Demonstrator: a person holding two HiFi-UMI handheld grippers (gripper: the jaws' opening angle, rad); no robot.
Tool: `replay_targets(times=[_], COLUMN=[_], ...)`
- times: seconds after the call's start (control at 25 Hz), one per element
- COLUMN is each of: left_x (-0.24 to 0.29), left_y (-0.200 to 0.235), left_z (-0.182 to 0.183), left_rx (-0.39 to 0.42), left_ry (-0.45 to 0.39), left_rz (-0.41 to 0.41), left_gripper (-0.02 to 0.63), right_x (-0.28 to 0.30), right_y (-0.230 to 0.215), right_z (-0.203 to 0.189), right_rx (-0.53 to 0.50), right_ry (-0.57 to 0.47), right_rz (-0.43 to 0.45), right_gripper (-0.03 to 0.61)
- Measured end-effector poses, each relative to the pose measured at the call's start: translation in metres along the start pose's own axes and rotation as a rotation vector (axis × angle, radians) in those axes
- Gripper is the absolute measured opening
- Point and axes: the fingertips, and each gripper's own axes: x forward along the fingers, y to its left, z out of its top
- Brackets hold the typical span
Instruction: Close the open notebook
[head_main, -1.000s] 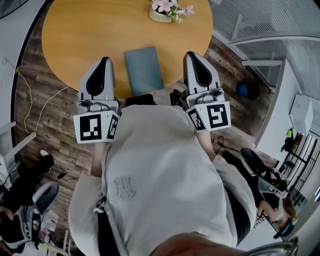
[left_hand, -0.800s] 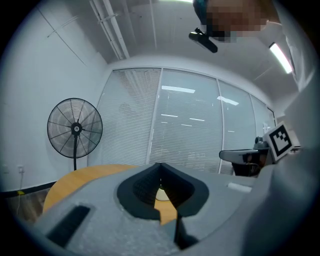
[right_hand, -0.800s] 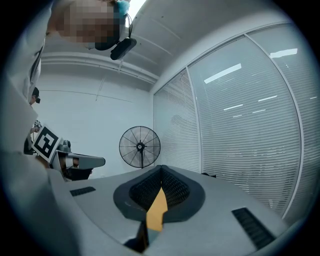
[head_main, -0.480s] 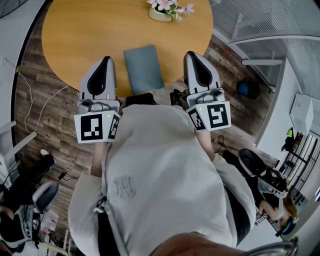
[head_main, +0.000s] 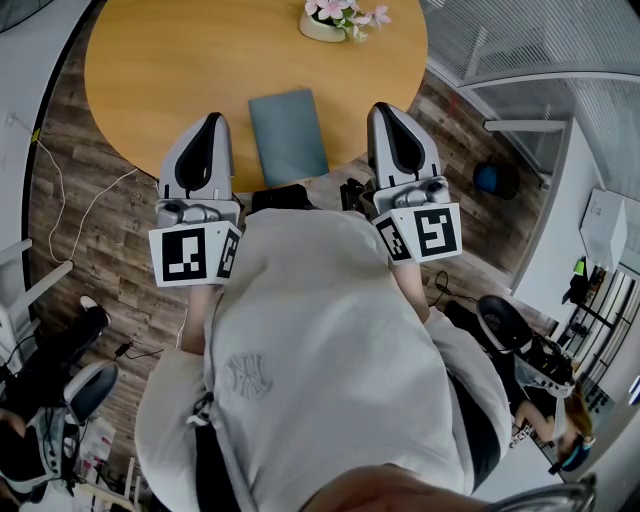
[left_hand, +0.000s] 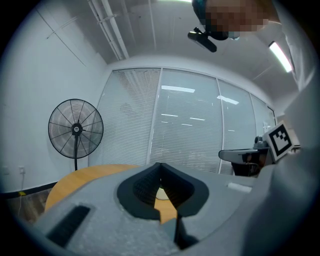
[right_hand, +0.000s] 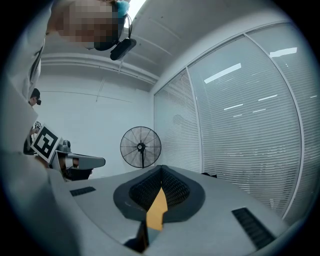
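**On the round wooden table, the flat slate-blue notebook already looks shut**

Near the table's front edge, between the two tools, the notebook lies flat with one plain cover showing, so the closing seems done. The grey left gripper and grey right gripper point level on either side of it. Each has its jaws pressed together on nothing. Nothing appears left to do.

Left gripper, grey moulded shell with black padded jaws, black-and-white marker cube at the rear: held level, pointing forward, jaws closed tip to tip and empty. Right gripper, same build, second marker cube: level, parallel to the left and apart from it, jaws likewise together and empty. Left forearm and right forearm: drawn close against the torso.
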Motion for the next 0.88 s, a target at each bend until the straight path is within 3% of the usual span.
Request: replay_targets(times=[0.88], left_x=[-0.0026], left_y=[-0.0079], left_z=[-0.0033], left_rx=[-0.002], left_ry=[0.012], left_rz=[-0.005], left_gripper=[0.015], right_x=[-0.0058], right_y=[0.0020], right_z=[0.0000], right_rx=[-0.021], right_ry=[0.009], right_rz=[0.011], right_gripper=[-0.008])
